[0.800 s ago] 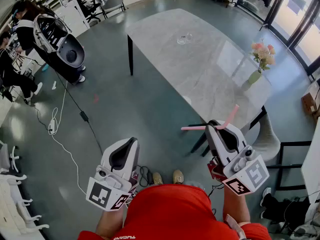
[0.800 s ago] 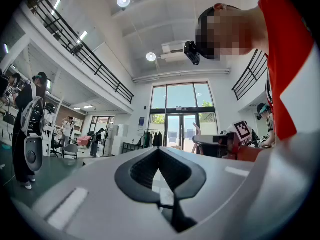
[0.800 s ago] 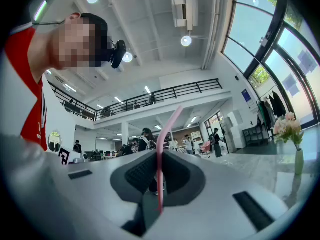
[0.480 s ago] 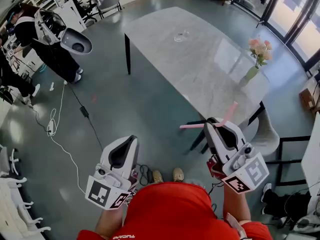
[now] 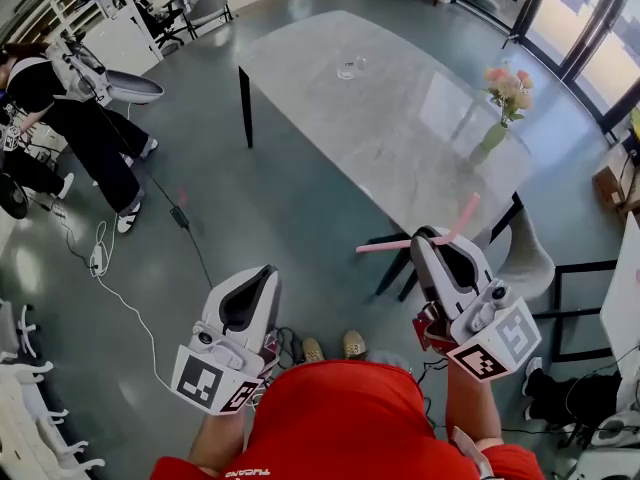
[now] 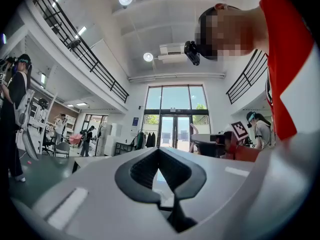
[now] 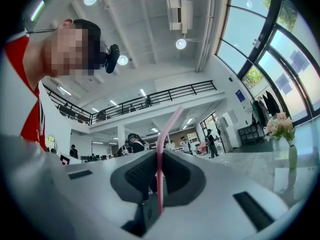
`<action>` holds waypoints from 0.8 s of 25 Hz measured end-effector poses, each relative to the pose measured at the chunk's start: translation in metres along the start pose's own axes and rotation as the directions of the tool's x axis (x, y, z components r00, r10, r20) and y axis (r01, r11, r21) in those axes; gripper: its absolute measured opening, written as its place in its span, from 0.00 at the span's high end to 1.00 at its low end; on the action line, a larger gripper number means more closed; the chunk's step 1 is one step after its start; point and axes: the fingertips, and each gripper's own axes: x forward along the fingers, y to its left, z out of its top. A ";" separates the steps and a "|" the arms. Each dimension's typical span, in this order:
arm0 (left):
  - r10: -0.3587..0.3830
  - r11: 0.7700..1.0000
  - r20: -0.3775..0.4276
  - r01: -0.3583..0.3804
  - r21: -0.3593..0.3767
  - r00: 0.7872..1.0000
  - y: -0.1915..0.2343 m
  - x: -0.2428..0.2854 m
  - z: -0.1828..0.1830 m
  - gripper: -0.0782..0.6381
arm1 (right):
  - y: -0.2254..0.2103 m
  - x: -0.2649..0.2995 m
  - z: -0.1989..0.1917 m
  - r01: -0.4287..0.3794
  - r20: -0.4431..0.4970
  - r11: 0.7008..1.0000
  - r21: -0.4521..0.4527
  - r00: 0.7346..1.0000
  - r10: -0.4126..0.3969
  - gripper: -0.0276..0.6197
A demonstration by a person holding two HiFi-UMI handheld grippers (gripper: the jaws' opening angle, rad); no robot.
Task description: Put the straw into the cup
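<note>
Fingers (image 7: 134, 176) of our right gripper (image 5: 436, 240) pinch a bent pink straw (image 5: 385, 247).
Left gripper (image 5: 266, 270) closed, empty (ribbed dark pads); we see the clear cup (image 5: 349, 68) on the marble table's (image 5: 400, 138) far end.

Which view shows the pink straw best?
The head view: the straw shows whole, bend included, sticking out both sides of the right gripper. The right gripper view shows only a foreshortened stretch pinched between the jaws. The left gripper view shows no clear sign of it.

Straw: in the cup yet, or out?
Out. The pink straw is pinched between the right gripper's jaws, in the air near the table's corner.
</note>
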 end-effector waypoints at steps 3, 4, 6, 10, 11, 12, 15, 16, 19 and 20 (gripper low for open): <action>-0.008 1.000 0.008 0.008 0.001 1.000 -0.005 0.013 -0.001 0.88 | -0.010 -0.002 0.002 0.007 0.000 1.000 -0.013 1.000 -0.007 0.92; -0.008 1.000 0.011 0.008 0.003 1.000 -0.007 0.018 -0.002 0.88 | -0.013 -0.003 0.003 0.008 0.002 1.000 -0.019 1.000 -0.008 0.92; -0.007 1.000 0.022 0.007 0.012 1.000 -0.010 0.027 -0.001 0.88 | -0.019 -0.005 0.005 0.008 0.003 0.999 -0.034 1.000 -0.007 0.92; 0.002 0.999 0.040 -0.004 0.039 0.999 -0.018 0.044 0.004 0.88 | -0.035 -0.007 0.009 -0.001 0.009 0.999 -0.037 1.000 0.001 0.92; 0.007 0.999 0.042 -0.009 0.044 0.999 -0.020 0.049 0.005 0.88 | -0.039 -0.007 0.010 -0.005 0.011 0.999 -0.035 1.000 0.005 0.92; 0.013 0.999 0.045 -0.015 0.048 0.999 -0.023 0.053 0.006 0.88 | -0.044 -0.008 0.011 -0.010 0.013 0.999 -0.035 1.000 0.011 0.92; 0.034 0.998 0.047 -0.037 0.059 0.998 -0.029 0.065 0.005 0.88 | -0.056 -0.010 0.013 -0.029 0.017 0.999 -0.035 0.999 0.029 0.92; 0.040 0.997 0.046 -0.043 0.062 0.998 -0.031 0.067 0.004 0.88 | -0.059 -0.010 0.013 -0.035 0.018 0.999 -0.032 0.999 0.035 0.92; 0.054 0.996 0.045 -0.057 0.071 0.998 -0.037 0.074 0.003 0.88 | -0.068 -0.013 0.013 -0.047 0.022 0.999 -0.022 0.999 0.048 0.92; 0.056 0.996 0.046 -0.059 0.072 0.997 -0.039 0.075 0.003 0.88 | -0.069 -0.014 0.013 -0.049 0.023 0.999 -0.020 0.999 0.049 0.92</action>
